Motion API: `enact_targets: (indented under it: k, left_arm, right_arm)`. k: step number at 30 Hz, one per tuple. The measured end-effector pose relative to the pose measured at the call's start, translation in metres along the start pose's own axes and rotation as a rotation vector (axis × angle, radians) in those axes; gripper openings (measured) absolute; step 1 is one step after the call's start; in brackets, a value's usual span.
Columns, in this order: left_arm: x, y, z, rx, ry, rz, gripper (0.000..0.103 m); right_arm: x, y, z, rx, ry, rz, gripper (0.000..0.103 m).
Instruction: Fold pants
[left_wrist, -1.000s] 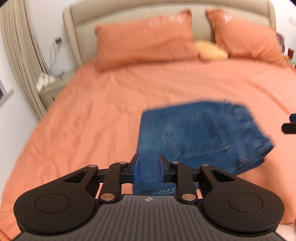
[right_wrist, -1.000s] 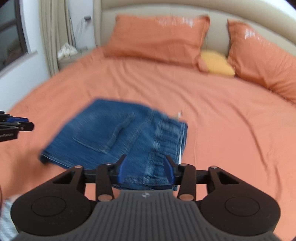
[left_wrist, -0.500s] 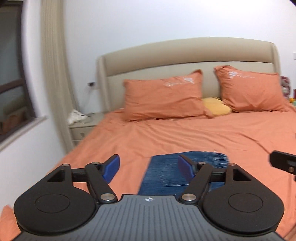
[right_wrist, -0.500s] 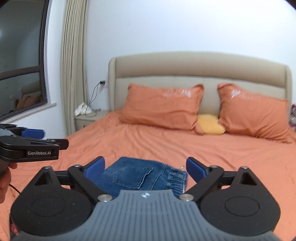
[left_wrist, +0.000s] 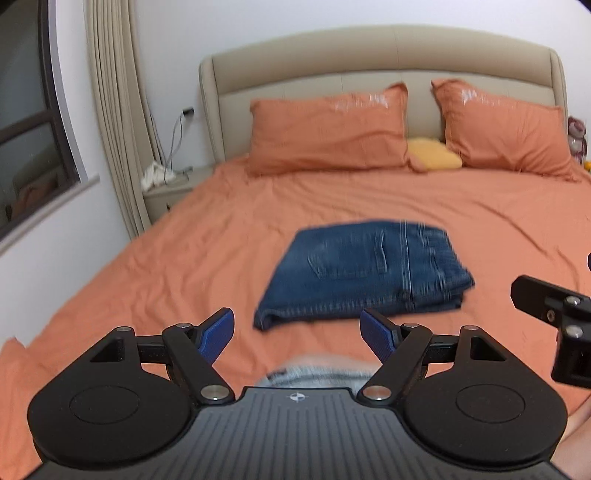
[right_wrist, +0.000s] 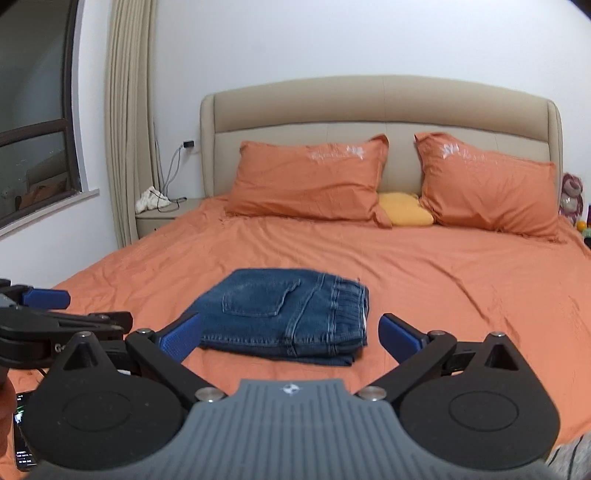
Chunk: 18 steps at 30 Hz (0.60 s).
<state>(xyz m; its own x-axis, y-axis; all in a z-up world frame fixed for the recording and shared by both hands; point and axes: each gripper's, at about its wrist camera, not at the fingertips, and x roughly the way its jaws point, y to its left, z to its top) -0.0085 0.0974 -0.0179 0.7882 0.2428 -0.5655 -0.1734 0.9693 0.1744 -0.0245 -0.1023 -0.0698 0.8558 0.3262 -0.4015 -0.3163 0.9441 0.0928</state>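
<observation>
Right wrist view: one pair of blue pants (right_wrist: 288, 317) lies folded on the orange bed (right_wrist: 461, 295), before two orange pillows (right_wrist: 310, 181) and one yellow cushion (right_wrist: 404, 214). Both claws, left gripper (left_wrist: 297, 334) and right gripper (right_wrist: 290, 334), have just spread wide, empty, clear of the pants.

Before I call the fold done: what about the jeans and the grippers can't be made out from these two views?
- Folded jeans, underside and inner layers: hidden by the top layer, both views.
- Jeans' stitching, left wrist view: motion blur.
- Right gripper, left wrist view: cut off by the right edge.
- Phone, right wrist view: mostly hidden behind the gripper body; screen too small.
</observation>
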Motion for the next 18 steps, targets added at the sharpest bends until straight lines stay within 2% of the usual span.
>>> enact_targets:
  k: [7,18]
  left_arm:
    - [0.005,-0.006,-0.014,0.002,0.056,-0.012,0.091]
    - [0.009,-0.009,-0.009,0.011,0.058,-0.016,0.091]
  right_arm:
    - [0.023,-0.006,-0.010,0.014,0.074,-0.027,0.097]
    - [0.027,-0.012,-0.010,0.025,0.087,-0.046,0.097]
